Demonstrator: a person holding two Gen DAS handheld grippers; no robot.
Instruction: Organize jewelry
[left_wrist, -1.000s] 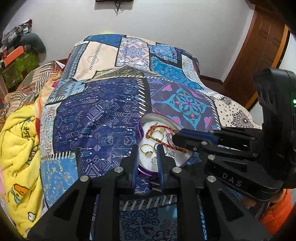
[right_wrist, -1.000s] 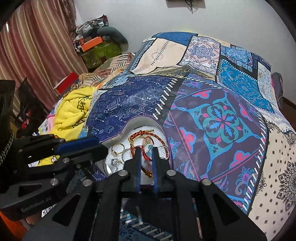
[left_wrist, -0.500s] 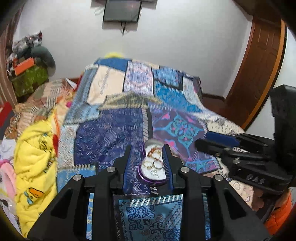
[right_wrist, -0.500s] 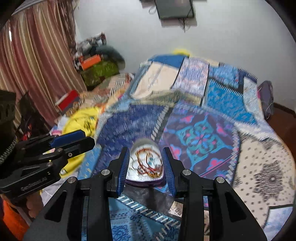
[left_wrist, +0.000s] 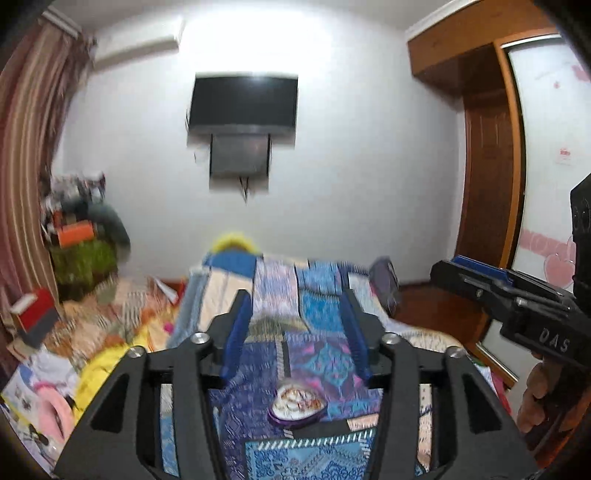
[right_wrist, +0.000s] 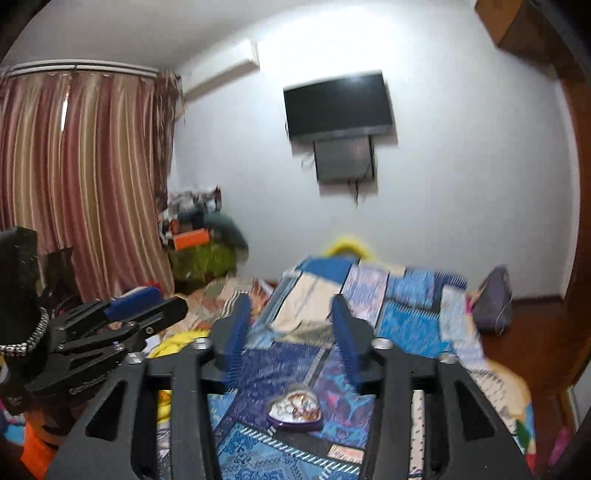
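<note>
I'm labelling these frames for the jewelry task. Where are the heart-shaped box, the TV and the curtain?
Heart-shaped box (right_wrist: 294, 409): right wrist view, on its white lining with the jewelry.
TV (left_wrist: 242, 99): left wrist view, middle of the dark screen.
Curtain (right_wrist: 85, 177): right wrist view, on a striped fold.

We see the bed (left_wrist: 317, 350) and its patchwork cover smeared by motion blur. The pieces inside the heart-shaped dish (left_wrist: 297, 404) are too small for us to tell apart. The pile (right_wrist: 199, 236) by the far wall is blurred too.
</note>
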